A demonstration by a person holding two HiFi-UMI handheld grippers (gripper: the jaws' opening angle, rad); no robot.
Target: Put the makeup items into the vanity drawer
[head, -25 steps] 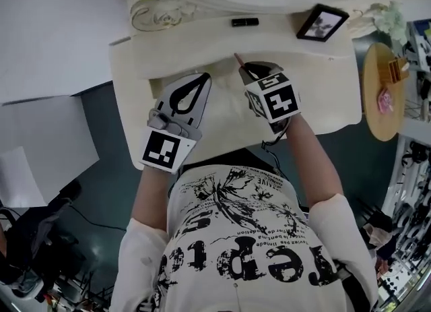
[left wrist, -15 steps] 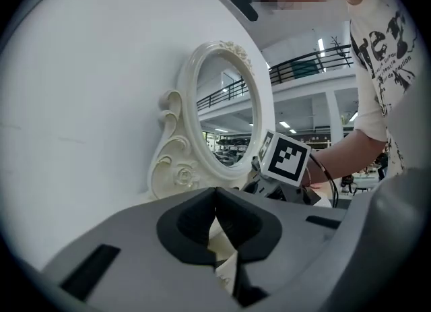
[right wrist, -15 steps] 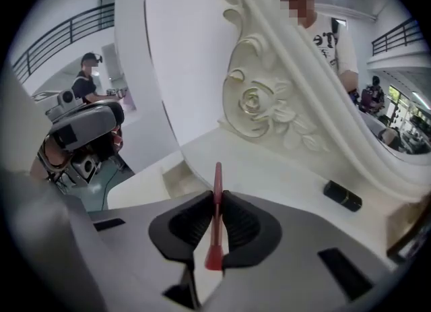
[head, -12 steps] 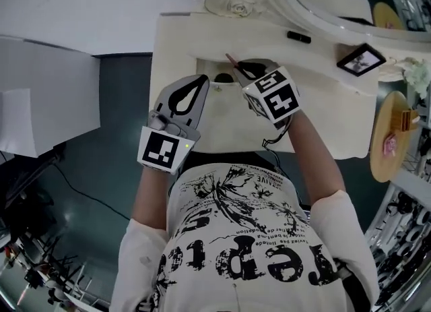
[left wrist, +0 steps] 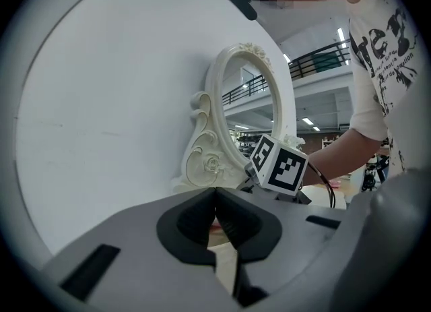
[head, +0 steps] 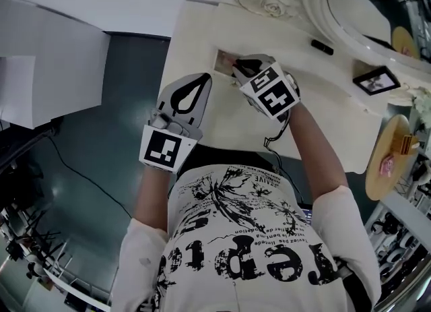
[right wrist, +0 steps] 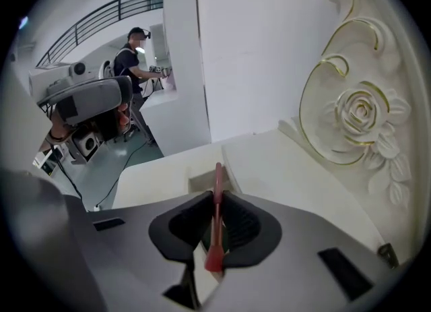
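Pencil (right wrist: 217, 177) clamped in right tool (right wrist: 215, 199), long axis along jaws, slim end toward drawer (right wrist: 201, 182), left tool (left wrist: 215, 196) closed

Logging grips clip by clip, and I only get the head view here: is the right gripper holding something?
Observer: Yes, the right gripper is shut on a thin pink pencil.
Operator: And the left gripper?
Observer: The left gripper is shut, with nothing between its jaws.
Operator: Where does the pencil aim?
Observer: Its far tip lines up with the small open drawer in the vanity top.
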